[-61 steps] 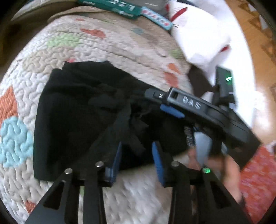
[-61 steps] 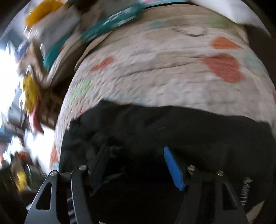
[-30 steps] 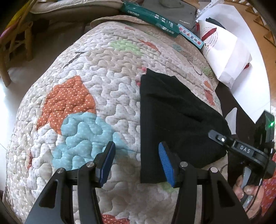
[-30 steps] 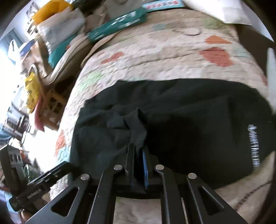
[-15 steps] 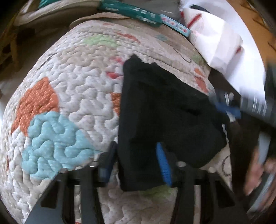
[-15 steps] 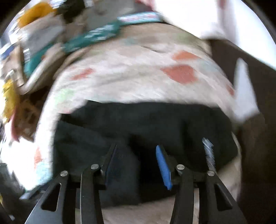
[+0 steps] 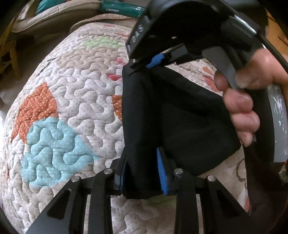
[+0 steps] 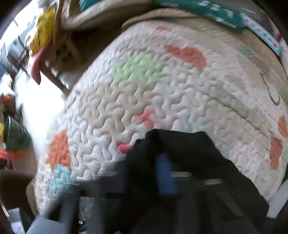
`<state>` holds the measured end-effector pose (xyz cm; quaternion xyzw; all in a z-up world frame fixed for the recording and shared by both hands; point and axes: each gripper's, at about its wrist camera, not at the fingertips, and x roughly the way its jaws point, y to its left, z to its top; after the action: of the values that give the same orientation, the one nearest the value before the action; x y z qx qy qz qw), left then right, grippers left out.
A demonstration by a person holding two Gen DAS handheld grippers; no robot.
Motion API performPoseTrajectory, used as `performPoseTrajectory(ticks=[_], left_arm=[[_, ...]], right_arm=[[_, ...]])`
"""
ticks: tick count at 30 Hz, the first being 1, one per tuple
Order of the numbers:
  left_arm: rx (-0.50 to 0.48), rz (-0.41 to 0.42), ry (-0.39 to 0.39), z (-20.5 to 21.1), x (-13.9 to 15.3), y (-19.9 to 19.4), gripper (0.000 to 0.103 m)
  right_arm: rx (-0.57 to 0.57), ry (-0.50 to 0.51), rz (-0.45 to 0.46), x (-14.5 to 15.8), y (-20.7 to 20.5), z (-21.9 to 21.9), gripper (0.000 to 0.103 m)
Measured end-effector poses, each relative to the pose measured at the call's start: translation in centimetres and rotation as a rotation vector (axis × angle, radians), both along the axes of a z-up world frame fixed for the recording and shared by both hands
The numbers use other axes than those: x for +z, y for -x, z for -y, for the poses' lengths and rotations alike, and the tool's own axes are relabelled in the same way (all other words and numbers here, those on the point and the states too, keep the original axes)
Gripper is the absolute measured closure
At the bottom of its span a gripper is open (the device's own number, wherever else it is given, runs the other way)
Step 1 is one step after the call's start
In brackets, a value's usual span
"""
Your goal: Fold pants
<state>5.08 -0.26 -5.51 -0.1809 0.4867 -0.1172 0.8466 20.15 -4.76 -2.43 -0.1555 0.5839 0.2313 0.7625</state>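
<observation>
Black pants [image 7: 180, 117] lie folded on a patterned quilt [image 7: 72, 81]. In the left wrist view my left gripper [image 7: 142, 162] sits at their near left corner. Its jaws are closing, and the cloth fills the gap between the blue pads [image 7: 161, 172]. At the far left corner my right gripper [image 7: 138, 66] comes down from above, a hand [image 7: 241, 108] around its handle. Its jaws are closing too and pinch that corner. The right wrist view is blurred: pants [image 8: 189, 153] bunch up between the fingers of the right gripper [image 8: 149, 162] on the quilt [image 8: 162, 90].
Teal boxes [image 7: 122, 9] and a beige cushion [image 7: 54, 16] lie along the quilt's far edge. The boxes [image 8: 207, 10] also show in the right wrist view, with wooden furniture and clutter [image 8: 54, 72] off the quilt's left side. Bare quilt lies left of the pants.
My left gripper moved right onto the near corner of the pants and narrowed on it. My right gripper let go of a bunch of cloth, swung to the far left corner and narrowed there.
</observation>
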Motion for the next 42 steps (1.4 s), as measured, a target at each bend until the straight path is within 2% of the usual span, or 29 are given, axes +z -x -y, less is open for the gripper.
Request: performPoseTrajectory(ticks=[3, 6, 12, 15, 19, 21, 24, 31, 33, 34, 35, 36, 39, 42], left_arm=[[0.009, -0.001, -0.007, 0.3, -0.1, -0.1, 0.075], [0.01, 0.006, -0.019, 1.0, 0.0, 0.1, 0.075], [0.013, 0.01, -0.023, 1.5, 0.0, 0.5, 0.074], [0.008, 0.007, -0.028, 1.4, 0.4, 0.8, 0.066], [0.004, -0.001, -0.028, 0.8, 1.1, 1.3, 0.058], [0.007, -0.006, -0.016, 0.4, 1.2, 1.7, 0.057], [0.016, -0.009, 0.0, -0.4, 1.7, 2.1, 0.057], [0.04, 0.008, -0.011, -2.0, 2.4, 2.6, 0.057], [0.044, 0.011, -0.027, -2.2, 2.4, 2.7, 0.057], [0.046, 0.012, -0.038, -2.4, 2.3, 2.8, 0.057], [0.048, 0.014, -0.043, -2.5, 2.3, 2.9, 0.057], [0.05, 0.015, -0.046, -2.7, 2.3, 3.0, 0.057], [0.054, 0.026, -0.049, -3.4, 2.6, 3.4, 0.057], [0.058, 0.039, -0.071, -3.8, 3.1, 3.3, 0.057]], right_arm=[[-0.002, 0.033, 0.037, -0.3, -0.2, -0.6, 0.09], [-0.063, 0.031, 0.066, -0.6, -1.8, -0.6, 0.091], [-0.204, 0.127, 0.154, -0.3, -5.6, 1.0, 0.089], [-0.252, 0.045, 0.168, 2.0, -5.2, 3.0, 0.082], [-0.306, -0.041, 0.223, 5.5, -2.2, 7.3, 0.054], [-0.32, -0.064, 0.236, 6.2, 0.3, 9.6, 0.053], [-0.332, -0.062, 0.229, 5.7, 3.5, 11.0, 0.053], [-0.422, -0.07, 0.221, 1.4, 11.0, 14.3, 0.053], [-0.45, -0.069, 0.226, 0.2, 12.5, 15.1, 0.045], [-0.474, -0.076, 0.239, -0.6, 13.3, 15.7, 0.035], [-0.49, -0.085, 0.248, -0.9, 13.7, 16.0, 0.031], [-0.525, -0.128, 0.26, -1.2, 14.3, 16.8, 0.031], [-0.571, -0.219, 0.266, -0.4, 15.0, 18.1, 0.031], [-0.599, -0.249, 0.338, 2.4, 16.1, 19.1, 0.03]])
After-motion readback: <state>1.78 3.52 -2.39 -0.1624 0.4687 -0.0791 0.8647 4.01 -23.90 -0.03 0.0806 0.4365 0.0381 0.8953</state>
